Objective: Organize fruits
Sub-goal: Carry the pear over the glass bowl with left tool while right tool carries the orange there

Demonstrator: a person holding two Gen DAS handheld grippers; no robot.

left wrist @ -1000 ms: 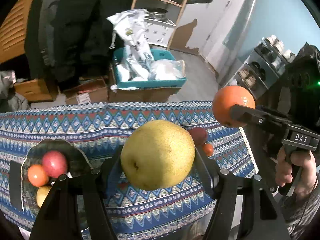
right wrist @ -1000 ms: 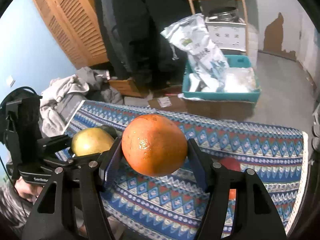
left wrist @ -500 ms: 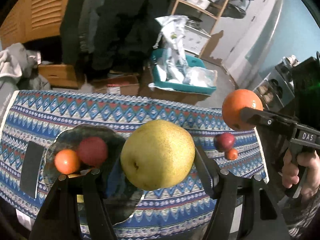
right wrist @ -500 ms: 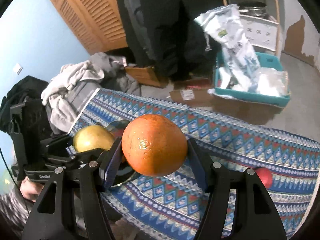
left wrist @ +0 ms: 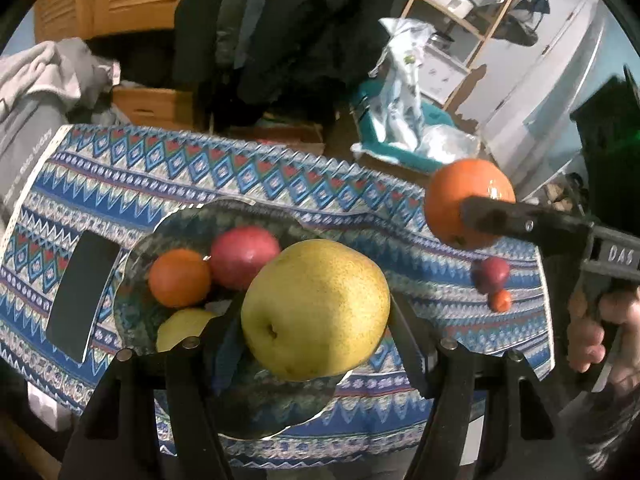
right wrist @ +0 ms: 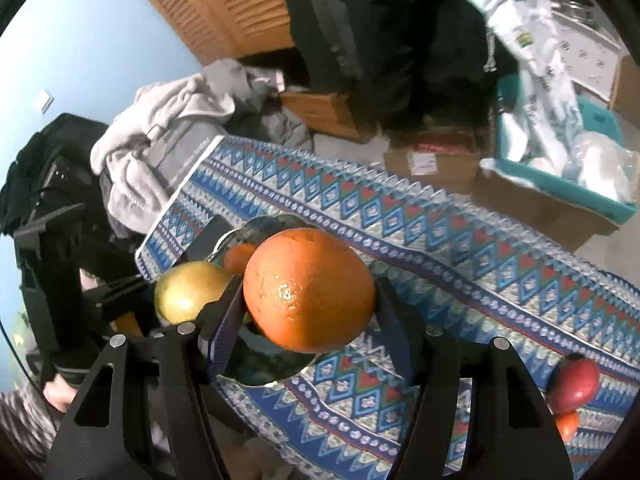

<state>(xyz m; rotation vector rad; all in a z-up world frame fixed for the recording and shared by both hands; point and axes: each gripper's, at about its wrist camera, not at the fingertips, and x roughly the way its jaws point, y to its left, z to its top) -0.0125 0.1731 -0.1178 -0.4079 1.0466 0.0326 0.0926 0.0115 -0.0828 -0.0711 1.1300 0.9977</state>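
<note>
My left gripper (left wrist: 316,316) is shut on a yellow pear (left wrist: 316,308) and holds it above the near edge of a dark patterned plate (left wrist: 136,268). The plate holds a small orange (left wrist: 179,278), a red apple (left wrist: 244,256) and a yellow fruit (left wrist: 182,326). My right gripper (right wrist: 310,300) is shut on a large orange (right wrist: 310,290), held over the table to the right of the plate; it also shows in the left wrist view (left wrist: 468,200). A red apple (left wrist: 492,274) and a small orange fruit (left wrist: 500,301) lie on the cloth at the right.
A blue patterned tablecloth (left wrist: 280,184) covers the table. A black phone (left wrist: 82,296) lies left of the plate. Beyond the table are a teal bin with bags (left wrist: 408,136), cardboard boxes, grey clothes (right wrist: 168,120) and a shelf.
Both grippers have moved left with their fruit. The pear now hangs over the plate, and the plate has come toward the middle of both views.
</note>
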